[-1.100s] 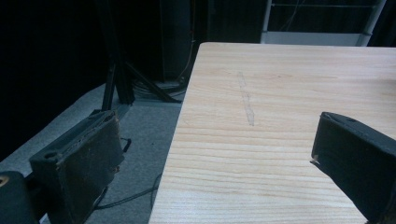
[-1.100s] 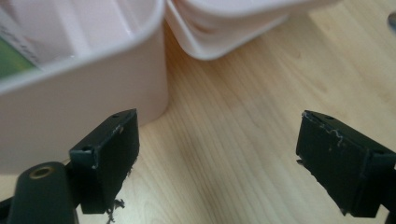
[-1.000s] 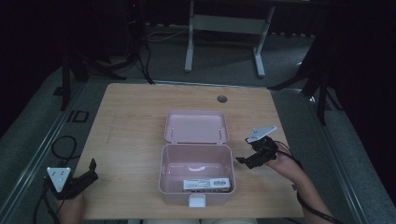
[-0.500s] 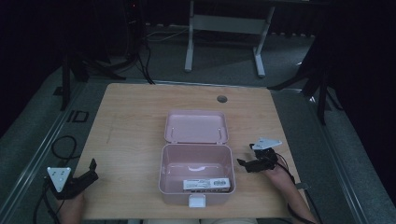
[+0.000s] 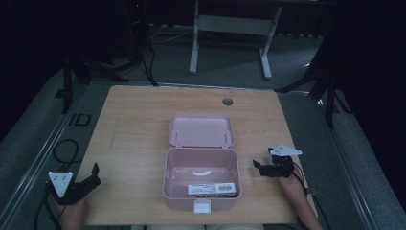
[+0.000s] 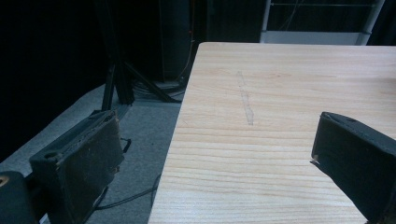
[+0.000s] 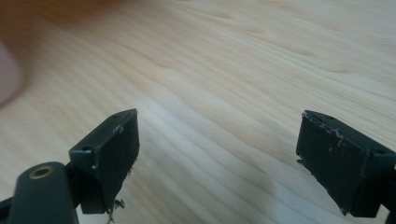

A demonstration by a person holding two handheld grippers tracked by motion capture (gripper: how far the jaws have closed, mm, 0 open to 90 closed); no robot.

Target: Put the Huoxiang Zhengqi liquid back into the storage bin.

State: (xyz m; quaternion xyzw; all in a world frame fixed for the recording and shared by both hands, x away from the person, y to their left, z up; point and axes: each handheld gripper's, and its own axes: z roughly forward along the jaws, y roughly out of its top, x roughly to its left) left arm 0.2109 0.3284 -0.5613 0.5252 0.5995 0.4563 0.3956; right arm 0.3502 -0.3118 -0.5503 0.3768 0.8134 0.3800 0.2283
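A pink box (image 5: 201, 184) stands open in the middle of the wooden table (image 5: 134, 129), its lid (image 5: 201, 130) laid back flat behind it. A small white labelled pack (image 5: 212, 189) lies inside near the front wall. My left gripper (image 5: 93, 175) rests at the table's front left corner, open, with bare wood and the table edge between its jaws (image 6: 219, 154). My right gripper (image 5: 258, 167) sits just right of the box, low over the wood, open and holding nothing (image 7: 217, 154).
A round cable hole (image 5: 227, 101) is in the table near its far edge. A white desk frame (image 5: 230, 28) stands on the floor beyond. Cables (image 5: 62, 151) lie on the grey floor at the left. A pink blur (image 7: 7, 74) shows at the right gripper view's left edge.
My right gripper has dropped from a raised spot beside the box toward the table and come slightly nearer the front. The left gripper has stayed still.
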